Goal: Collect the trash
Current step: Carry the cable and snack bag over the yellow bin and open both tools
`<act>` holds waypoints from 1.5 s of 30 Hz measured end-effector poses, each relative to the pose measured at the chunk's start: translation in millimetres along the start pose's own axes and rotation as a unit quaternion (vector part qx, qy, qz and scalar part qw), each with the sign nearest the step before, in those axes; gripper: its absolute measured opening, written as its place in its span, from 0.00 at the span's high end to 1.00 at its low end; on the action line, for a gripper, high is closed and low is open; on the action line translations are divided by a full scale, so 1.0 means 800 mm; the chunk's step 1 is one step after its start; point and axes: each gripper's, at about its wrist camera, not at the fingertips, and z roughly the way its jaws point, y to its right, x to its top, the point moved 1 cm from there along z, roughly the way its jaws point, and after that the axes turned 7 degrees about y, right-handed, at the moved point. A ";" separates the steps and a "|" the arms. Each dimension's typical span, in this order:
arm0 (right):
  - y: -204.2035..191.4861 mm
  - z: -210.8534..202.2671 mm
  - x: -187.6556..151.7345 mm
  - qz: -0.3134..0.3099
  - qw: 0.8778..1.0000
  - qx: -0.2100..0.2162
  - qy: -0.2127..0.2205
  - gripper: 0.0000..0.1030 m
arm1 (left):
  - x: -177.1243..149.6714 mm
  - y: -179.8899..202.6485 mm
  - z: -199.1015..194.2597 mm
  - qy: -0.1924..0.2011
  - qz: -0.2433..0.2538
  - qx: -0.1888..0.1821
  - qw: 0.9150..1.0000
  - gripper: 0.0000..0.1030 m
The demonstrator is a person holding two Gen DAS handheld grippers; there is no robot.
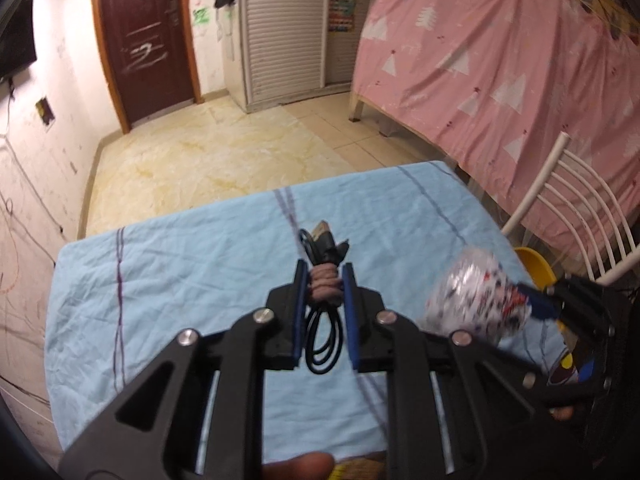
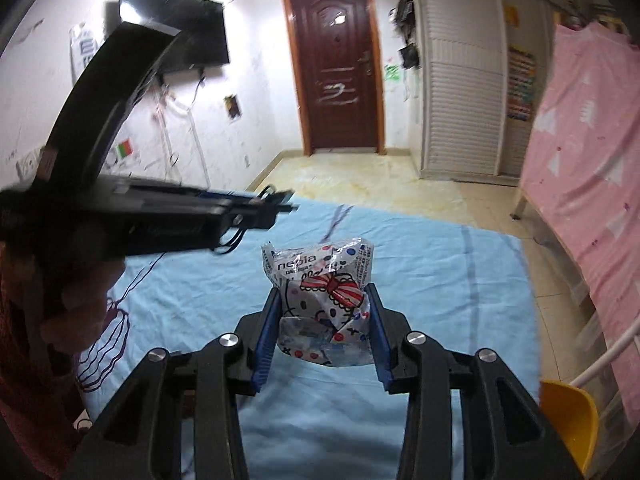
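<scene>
Pale blue wrinkled cloth with thin dark stripes [image 1: 192, 280] covers the table before us, and beyond it lie a cream marble-pattern tiled floor [image 1: 208, 148] and a dark red-brown panelled door [image 2: 334, 64]. Our left gripper [image 1: 324, 280] has its blue-padded jaws drawn narrow and clamped on a coiled black cable bound with a brownish wrap [image 1: 324, 292]; the bundle hangs between the pads, lifted above the cloth. Our right gripper [image 2: 324, 304] grips a crumpled white plastic wrapper printed with a red bow and coloured dots [image 2: 320, 280], its pads pressing the wrapper's sides and holding it over the blue cloth. In the left wrist view the wrapper [image 1: 476, 296] shows blurred at the right. To the right hangs a pink sheet with white tree shapes [image 1: 500, 52], with a white metal chair [image 1: 576, 208] and a yellow plastic bin [image 2: 568, 412] beside the table.
</scene>
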 end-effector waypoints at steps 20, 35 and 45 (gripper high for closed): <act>0.181 -0.114 -0.042 0.110 0.987 -0.079 0.092 0.67 | 0.007 0.190 0.030 -0.017 0.097 -0.042 0.994 0.85; 0.294 -0.189 -0.084 0.194 0.957 -0.156 0.146 0.66 | -0.001 0.327 0.069 -0.055 0.145 -0.107 0.982 0.85; 0.324 -0.196 -0.097 0.221 0.947 -0.179 0.146 0.61 | -0.021 0.389 0.090 -0.082 0.168 -0.131 0.974 0.83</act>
